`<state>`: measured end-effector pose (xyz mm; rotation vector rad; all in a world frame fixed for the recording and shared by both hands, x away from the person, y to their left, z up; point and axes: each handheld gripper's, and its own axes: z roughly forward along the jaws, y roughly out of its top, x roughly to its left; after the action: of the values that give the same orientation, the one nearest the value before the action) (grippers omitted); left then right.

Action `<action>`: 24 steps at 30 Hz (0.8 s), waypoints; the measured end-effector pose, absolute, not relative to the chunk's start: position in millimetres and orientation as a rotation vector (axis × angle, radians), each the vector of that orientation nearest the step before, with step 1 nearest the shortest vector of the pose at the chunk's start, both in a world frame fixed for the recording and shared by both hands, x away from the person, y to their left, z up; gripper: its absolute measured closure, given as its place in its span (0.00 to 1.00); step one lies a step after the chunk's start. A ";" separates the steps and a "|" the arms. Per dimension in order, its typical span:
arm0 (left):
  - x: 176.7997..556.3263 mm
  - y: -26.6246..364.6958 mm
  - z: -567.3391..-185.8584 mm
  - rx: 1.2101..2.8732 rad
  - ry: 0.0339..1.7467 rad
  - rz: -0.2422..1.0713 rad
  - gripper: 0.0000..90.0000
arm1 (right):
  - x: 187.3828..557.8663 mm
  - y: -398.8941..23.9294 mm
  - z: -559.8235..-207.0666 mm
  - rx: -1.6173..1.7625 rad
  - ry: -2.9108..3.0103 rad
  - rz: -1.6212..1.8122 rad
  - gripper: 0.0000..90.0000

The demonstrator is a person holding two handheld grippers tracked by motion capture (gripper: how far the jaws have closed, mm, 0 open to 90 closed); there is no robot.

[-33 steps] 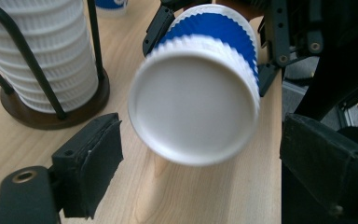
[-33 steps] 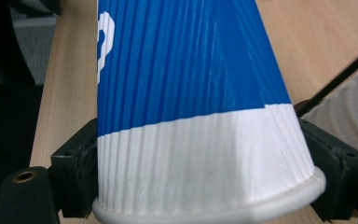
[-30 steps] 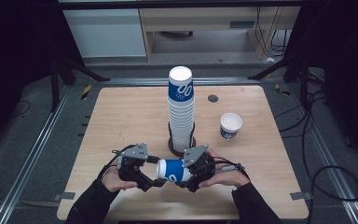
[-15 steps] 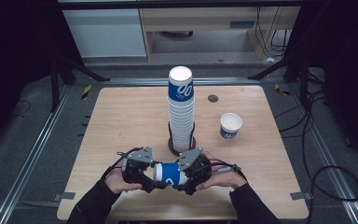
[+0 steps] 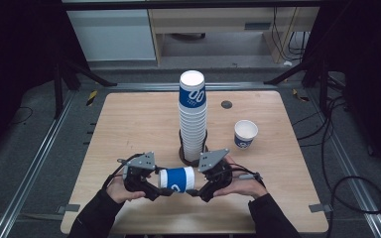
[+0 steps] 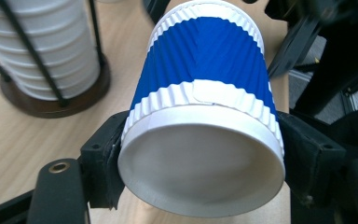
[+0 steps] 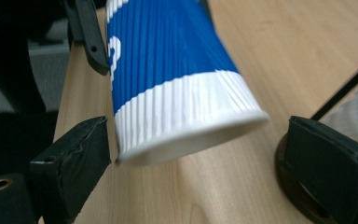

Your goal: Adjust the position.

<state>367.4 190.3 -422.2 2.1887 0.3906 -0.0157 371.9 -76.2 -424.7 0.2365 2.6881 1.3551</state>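
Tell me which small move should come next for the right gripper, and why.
Probably close the right gripper on the blue-and-white ribbed paper cup: its jaws stand open with a gap on one side, while the left gripper already clamps the cup's base.

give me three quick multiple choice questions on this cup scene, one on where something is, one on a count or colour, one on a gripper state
1. Where is the lone upright cup?
A. right of the cup stack
B. left of the stack
C. on top of the stack

2. What colour is the band on the held cup?
A. red
B. blue
C. green

3. How does the right gripper stand?
A. shut on the cup
B. open, jaws to either side of the cup's rim
C. shut on nothing

Answers:
1 A: the high view shows it standing on the table, right of the stack.
2 B: blue with white edges.
3 B: the right gripper view shows a gap at each jaw, while the left gripper clamps the cup's base.
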 end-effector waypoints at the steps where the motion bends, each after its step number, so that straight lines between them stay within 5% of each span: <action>1: 368.5 193.3 -421.4 2.174 0.400 -0.010 0.28 | 372.8 -78.8 -422.6 0.248 2.675 1.379 0.08; 17: 370.8 214.5 -412.6 1.870 0.414 0.005 0.28 | 382.1 -104.8 -411.5 0.373 2.602 1.614 0.09; 24: 364.9 201.5 -413.3 1.880 0.362 -0.027 0.28 | 378.7 -100.6 -410.3 0.343 2.610 1.722 0.09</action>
<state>364.9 201.5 -413.3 1.8798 0.3621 -0.0271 378.7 -100.6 -410.3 0.3433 2.6097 1.7223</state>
